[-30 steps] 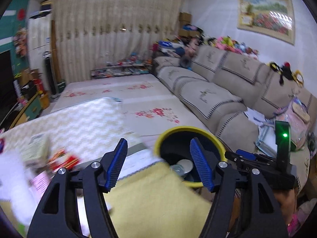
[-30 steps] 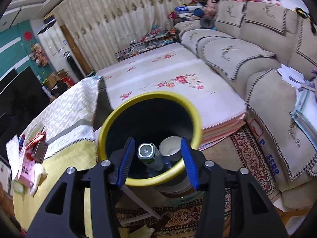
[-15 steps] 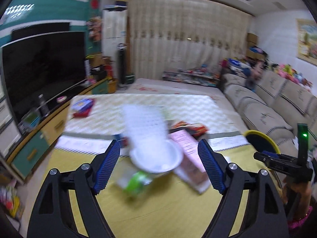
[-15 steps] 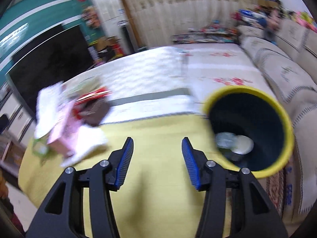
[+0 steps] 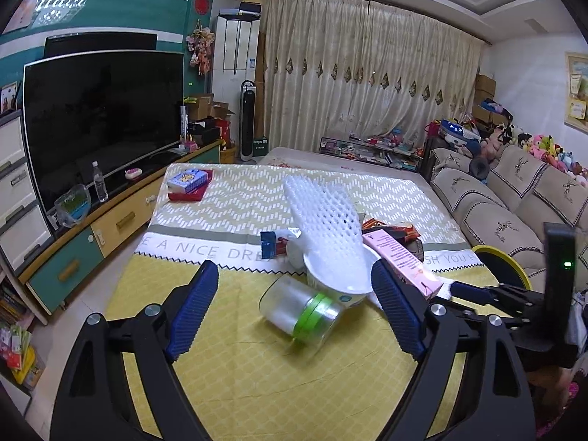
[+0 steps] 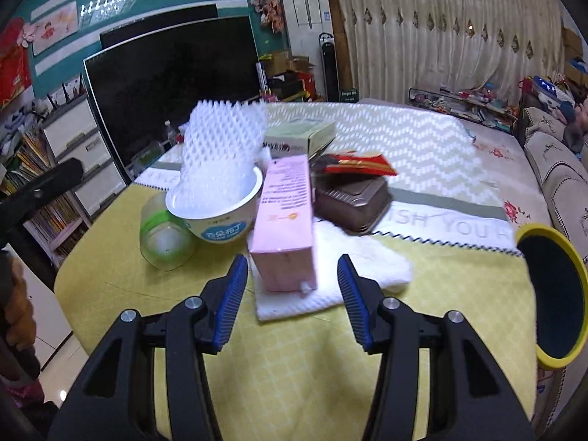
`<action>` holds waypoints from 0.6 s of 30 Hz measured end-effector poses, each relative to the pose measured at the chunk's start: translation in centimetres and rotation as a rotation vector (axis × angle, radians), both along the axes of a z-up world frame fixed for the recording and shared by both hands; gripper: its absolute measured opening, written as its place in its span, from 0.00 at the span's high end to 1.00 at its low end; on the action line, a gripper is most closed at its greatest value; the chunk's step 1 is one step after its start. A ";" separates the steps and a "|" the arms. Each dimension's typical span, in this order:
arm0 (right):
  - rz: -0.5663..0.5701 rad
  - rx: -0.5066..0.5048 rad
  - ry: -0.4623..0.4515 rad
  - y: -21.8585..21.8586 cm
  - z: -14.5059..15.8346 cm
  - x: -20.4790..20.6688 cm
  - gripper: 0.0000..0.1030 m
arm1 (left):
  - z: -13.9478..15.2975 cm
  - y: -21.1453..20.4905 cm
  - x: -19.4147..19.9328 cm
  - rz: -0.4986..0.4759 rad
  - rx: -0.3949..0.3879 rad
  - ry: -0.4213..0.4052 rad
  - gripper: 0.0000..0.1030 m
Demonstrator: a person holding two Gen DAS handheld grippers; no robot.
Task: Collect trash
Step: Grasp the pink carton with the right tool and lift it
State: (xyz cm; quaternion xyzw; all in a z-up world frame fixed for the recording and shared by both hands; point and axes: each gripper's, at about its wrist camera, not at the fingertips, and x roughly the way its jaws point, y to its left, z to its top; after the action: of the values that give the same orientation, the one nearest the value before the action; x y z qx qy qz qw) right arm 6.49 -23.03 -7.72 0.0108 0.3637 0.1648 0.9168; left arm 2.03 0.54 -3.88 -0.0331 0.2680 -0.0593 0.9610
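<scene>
A pile of trash lies on the yellow tablecloth [image 5: 239,364]. A clear jar with a green band [image 5: 299,310] lies on its side against a white paper bowl [image 6: 217,205] holding white foam netting [image 5: 325,217]. A pink carton [image 6: 288,222] lies on a white towel [image 6: 330,272], beside a brown tray [image 6: 352,198] and a red wrapper [image 6: 358,163]. My left gripper [image 5: 294,310] is open, the jar between its fingers. My right gripper [image 6: 292,297] is open just short of the pink carton. The yellow-rimmed black bin [image 6: 555,294] stands at the table's right edge.
A green box [image 6: 301,137] sits behind the pile, and a blue-and-red box [image 5: 189,183] at the table's far left. A TV [image 5: 99,121] on a cabinet stands left, a sofa [image 5: 514,205] right, curtains behind. The bin also shows in the left view [image 5: 503,261].
Both grippers have swung left from over the bin, where the right one hung above a bottle and cup inside, to face the trash pile on the table. Both stayed open.
</scene>
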 end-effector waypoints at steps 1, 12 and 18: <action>-0.003 -0.013 0.006 0.4 -0.4 0.5 0.53 | -0.2 0.2 0.0 -0.001 -0.004 0.004 0.18; -0.016 -0.054 0.076 1.5 -2.5 3.2 0.64 | -1.4 0.4 0.1 -0.009 -0.019 0.031 0.18; -0.004 0.001 -0.040 -0.2 1.4 1.0 0.65 | -1.3 -0.1 0.4 -0.013 -0.016 0.038 0.18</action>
State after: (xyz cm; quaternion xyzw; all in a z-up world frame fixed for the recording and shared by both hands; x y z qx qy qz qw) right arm 7.53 -23.21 -6.34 0.0088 0.3451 0.1636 0.9242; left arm 2.39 0.44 -5.23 -0.0402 0.2861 -0.0669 0.9550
